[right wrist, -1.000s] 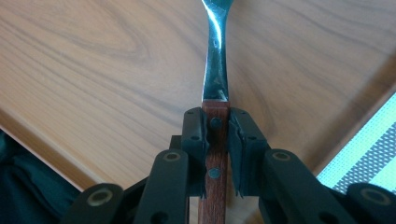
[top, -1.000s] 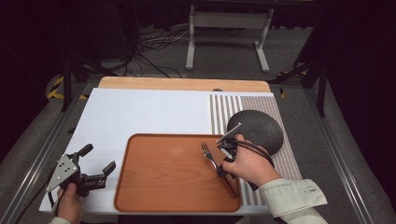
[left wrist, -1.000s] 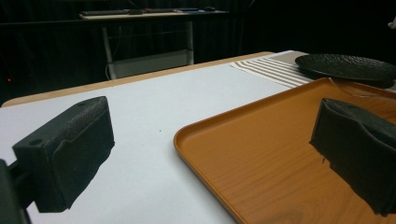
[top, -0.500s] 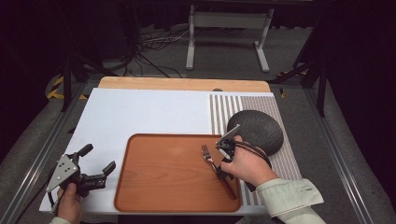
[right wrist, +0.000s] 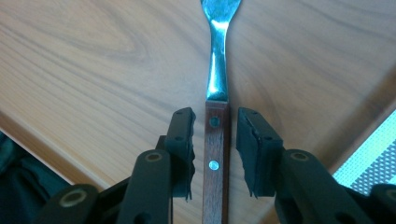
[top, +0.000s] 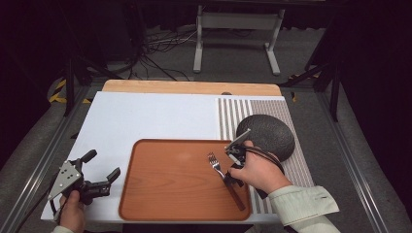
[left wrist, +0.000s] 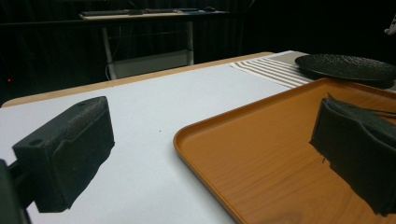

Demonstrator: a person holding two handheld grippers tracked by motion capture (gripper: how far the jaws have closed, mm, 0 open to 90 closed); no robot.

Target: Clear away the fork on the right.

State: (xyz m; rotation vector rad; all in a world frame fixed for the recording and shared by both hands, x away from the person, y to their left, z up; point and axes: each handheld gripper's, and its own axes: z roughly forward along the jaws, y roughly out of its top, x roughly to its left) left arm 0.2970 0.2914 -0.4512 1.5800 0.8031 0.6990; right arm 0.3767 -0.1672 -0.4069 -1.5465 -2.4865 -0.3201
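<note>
Nearest in the high view, at about 7 o'clock on the table (top: 145, 116), the left gripper (top: 99, 171) rests on the white surface just left of the wooden tray (top: 170, 194). Its jaws are spread wide with nothing between them, and its own view shows the tray's rim between them.

At about 5 o'clock the right gripper (right wrist: 215, 154) is down over the fork (right wrist: 215, 93), which lies flat on the tray's right half, tines toward 11 o'clock. The jaws straddle the wooden handle just behind the metal neck, parted, with a small gap on each side, so they are not yet pinching it.

The fork looks light and rigid. The polished metal stem would likely be slippery, while the riveted wooden handle offers flat sides for a better hold. Lying flush on the tray, it leaves little room beneath, so the jaws probably need to sit low.

Farther off, at 2 o'clock, a dark round plate (top: 267, 133) sits on a striped placemat (top: 231, 114).
</note>
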